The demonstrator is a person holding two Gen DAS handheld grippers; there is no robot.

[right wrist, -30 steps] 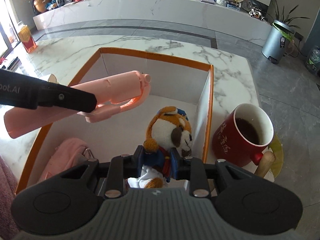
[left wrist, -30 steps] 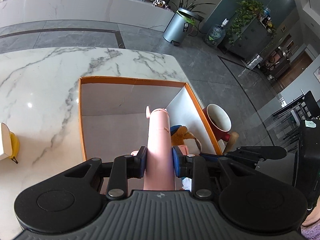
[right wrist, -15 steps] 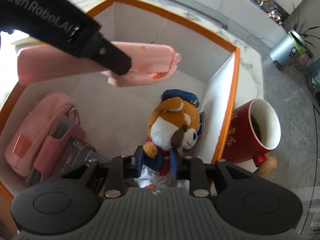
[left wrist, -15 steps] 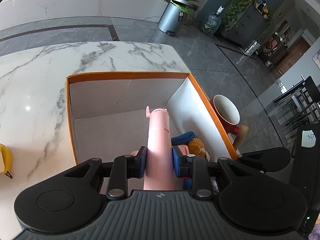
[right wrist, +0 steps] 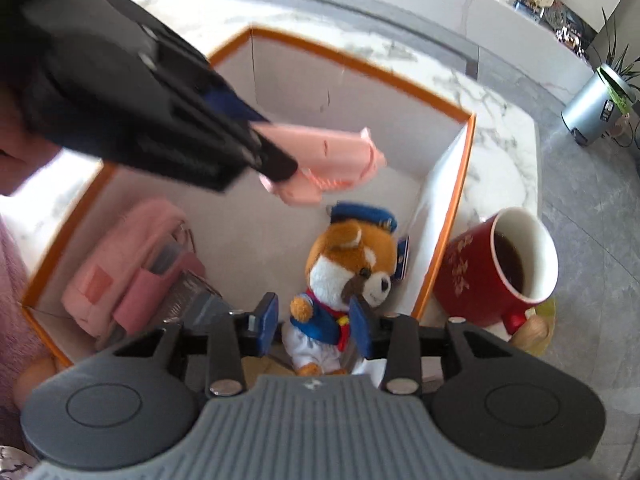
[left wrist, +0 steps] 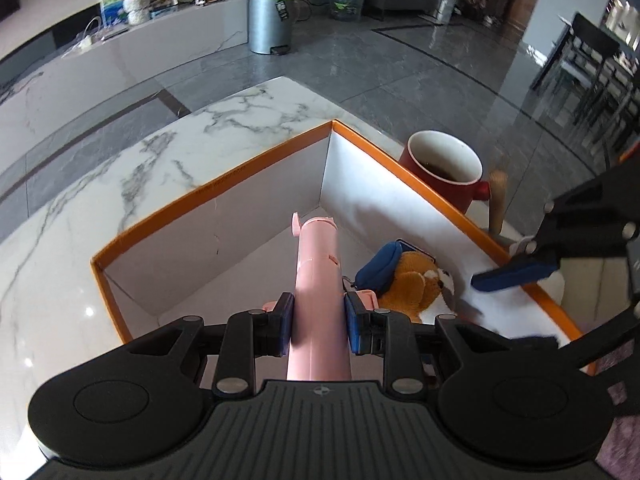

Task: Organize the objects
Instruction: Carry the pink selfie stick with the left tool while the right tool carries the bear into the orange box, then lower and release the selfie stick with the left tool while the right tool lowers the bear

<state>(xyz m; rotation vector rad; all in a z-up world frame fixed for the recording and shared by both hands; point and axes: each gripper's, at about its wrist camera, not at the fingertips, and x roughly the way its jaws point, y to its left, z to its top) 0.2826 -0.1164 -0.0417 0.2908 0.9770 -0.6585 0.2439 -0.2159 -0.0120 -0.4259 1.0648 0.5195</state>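
Note:
My left gripper (left wrist: 319, 322) is shut on a long pink handle-shaped gadget (left wrist: 319, 276) and holds it above the orange-rimmed white box (left wrist: 208, 194). The gadget also shows in the right wrist view (right wrist: 332, 160). A plush dog (right wrist: 344, 276) in a blue cap and sailor suit lies in the box near its right wall; it also shows in the left wrist view (left wrist: 412, 280). My right gripper (right wrist: 315, 322) is open, its pads on either side of the plush without gripping it. A pink pouch (right wrist: 132, 268) lies in the box's left part.
A red mug (right wrist: 496, 268) holding dark liquid stands on a yellow coaster just outside the box's right wall, with a wooden handle (left wrist: 498, 200) beside it. The box sits on a white marble table (left wrist: 120, 168). A metal bin (left wrist: 270, 20) stands on the floor beyond.
My right gripper has opened and let go of the plush dog, which now lies in the box. My left gripper has swung right over the box, still holding the pink gadget.

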